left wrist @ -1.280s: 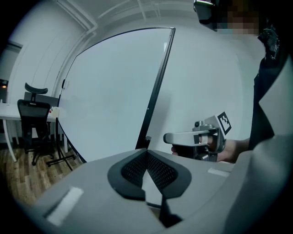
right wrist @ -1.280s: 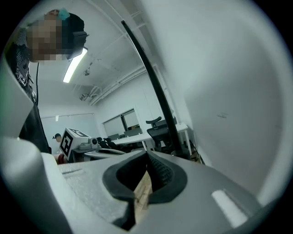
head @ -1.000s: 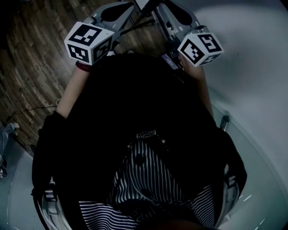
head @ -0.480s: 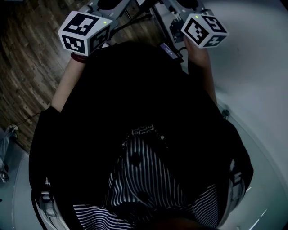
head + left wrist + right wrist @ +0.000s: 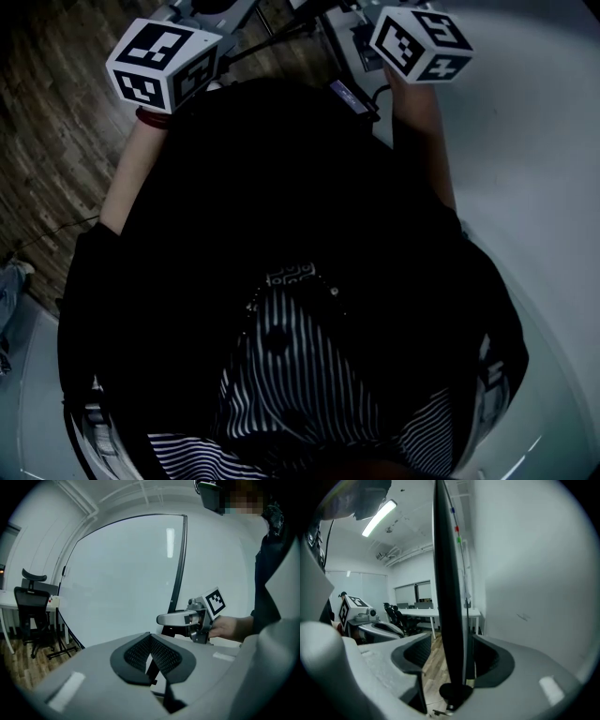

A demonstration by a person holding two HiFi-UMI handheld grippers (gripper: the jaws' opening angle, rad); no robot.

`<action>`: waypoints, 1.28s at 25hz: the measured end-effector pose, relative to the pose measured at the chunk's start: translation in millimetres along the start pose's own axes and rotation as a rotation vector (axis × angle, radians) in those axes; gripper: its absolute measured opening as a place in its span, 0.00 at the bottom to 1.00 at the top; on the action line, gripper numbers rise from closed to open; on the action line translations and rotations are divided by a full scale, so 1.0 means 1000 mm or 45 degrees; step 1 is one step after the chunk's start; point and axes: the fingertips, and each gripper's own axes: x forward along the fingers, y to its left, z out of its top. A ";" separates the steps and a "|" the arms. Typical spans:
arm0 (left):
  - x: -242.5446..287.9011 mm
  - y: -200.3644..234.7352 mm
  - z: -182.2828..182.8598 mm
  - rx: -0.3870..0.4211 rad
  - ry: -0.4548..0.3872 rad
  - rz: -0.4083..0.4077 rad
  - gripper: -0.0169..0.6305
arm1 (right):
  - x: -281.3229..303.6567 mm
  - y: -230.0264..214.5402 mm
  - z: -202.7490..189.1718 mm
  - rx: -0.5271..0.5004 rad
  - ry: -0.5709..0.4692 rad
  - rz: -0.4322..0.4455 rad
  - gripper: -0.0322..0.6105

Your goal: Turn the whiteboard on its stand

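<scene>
The whiteboard [image 5: 122, 578] fills the left gripper view, its dark frame edge [image 5: 179, 564] running nearly upright. My left gripper [image 5: 150, 641] is shut with nothing in it, a little short of the board's lower part. My right gripper [image 5: 452, 658] is open, and the board's dark frame edge [image 5: 447, 588] stands between its jaws, with a small gap to each pad. From the left gripper view the right gripper [image 5: 187, 618] shows at that edge, held by a hand. The head view shows mostly a black-clad torso, both marker cubes [image 5: 164, 61] [image 5: 420, 42] and the white board [image 5: 534, 141] at right.
A black office chair [image 5: 30, 606] and a white desk [image 5: 5, 601] stand left of the board on wooden floor, beside a stand foot [image 5: 61, 644]. Past the board's edge are desks with chairs [image 5: 417, 613] and a ceiling lamp [image 5: 379, 517].
My right gripper has opened and now has the board's frame edge between its jaws. Both hands have moved forward. The board's edge looks more upright in both gripper views.
</scene>
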 end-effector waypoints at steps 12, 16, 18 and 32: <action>0.018 0.095 -0.040 -0.072 0.026 0.055 0.03 | 0.115 -0.014 -0.025 -0.172 0.062 -0.116 0.17; 0.019 0.083 -0.034 -0.084 0.022 0.062 0.03 | 0.105 -0.014 -0.012 -0.141 0.044 -0.096 0.14; 0.020 0.078 -0.034 -0.087 0.018 0.068 0.03 | 0.101 -0.012 -0.010 -0.123 0.034 -0.092 0.14; 0.015 0.032 -0.063 -0.148 0.081 0.181 0.03 | 0.054 -0.057 -0.023 -0.094 0.018 -0.062 0.13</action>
